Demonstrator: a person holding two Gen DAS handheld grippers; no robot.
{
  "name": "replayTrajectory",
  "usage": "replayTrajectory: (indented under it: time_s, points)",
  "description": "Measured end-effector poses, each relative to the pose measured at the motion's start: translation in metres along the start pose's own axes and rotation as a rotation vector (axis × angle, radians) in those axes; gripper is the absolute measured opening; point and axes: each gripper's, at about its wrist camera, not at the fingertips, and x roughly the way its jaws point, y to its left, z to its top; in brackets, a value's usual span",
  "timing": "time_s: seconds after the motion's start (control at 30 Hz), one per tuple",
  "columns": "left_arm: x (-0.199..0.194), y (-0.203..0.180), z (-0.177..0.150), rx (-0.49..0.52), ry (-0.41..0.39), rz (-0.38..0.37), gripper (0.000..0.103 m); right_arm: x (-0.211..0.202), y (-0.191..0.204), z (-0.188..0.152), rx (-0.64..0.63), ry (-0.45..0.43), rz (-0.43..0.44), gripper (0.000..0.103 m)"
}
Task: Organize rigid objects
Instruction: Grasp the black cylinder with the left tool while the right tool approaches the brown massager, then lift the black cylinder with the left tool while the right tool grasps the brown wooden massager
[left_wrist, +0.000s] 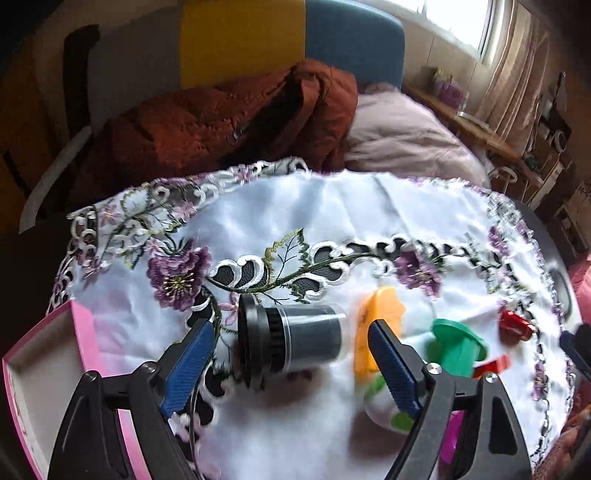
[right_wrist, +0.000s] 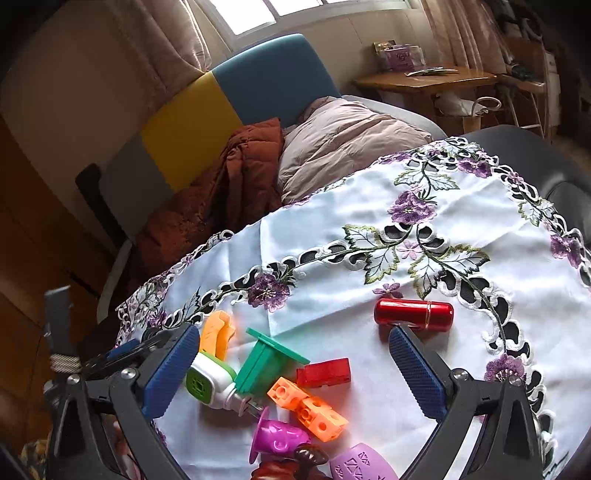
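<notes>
A black cylindrical jar (left_wrist: 291, 338) lies on its side on the white embroidered cloth (left_wrist: 332, 214), between the fingers of my open left gripper (left_wrist: 291, 354), untouched. A pink box (left_wrist: 44, 373) sits open at the left. To the right lie an orange piece (left_wrist: 376, 325), a green spool (left_wrist: 456, 347) and a red cylinder (left_wrist: 513, 326). In the right wrist view my right gripper (right_wrist: 291, 360) is open and empty above a toy pile: green spool (right_wrist: 269, 360), red block (right_wrist: 325, 371), orange cubes (right_wrist: 308, 408), purple cup (right_wrist: 280, 437). The red cylinder (right_wrist: 413, 314) lies beyond the right finger.
A white and green toy drill (right_wrist: 218, 384) and an orange piece (right_wrist: 216, 332) lie beside the left finger. A rust jacket (left_wrist: 221, 122) and pink pillow (left_wrist: 402, 136) rest on the sofa behind the table. A wooden side table (right_wrist: 424, 79) stands at the far right.
</notes>
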Motion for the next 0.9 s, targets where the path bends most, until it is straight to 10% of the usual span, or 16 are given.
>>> replayTrajectory:
  time_s: [0.23, 0.9]
  points:
    - [0.025, 0.009, -0.004, -0.037, 0.038, -0.023, 0.074, -0.002, 0.0, 0.002, -0.015, -0.016, -0.028, 0.103]
    - [-0.13, 0.014, -0.149, -0.033, -0.133, -0.165, 0.074, 0.021, -0.047, -0.001, 0.233, 0.134, 0.032, 0.103]
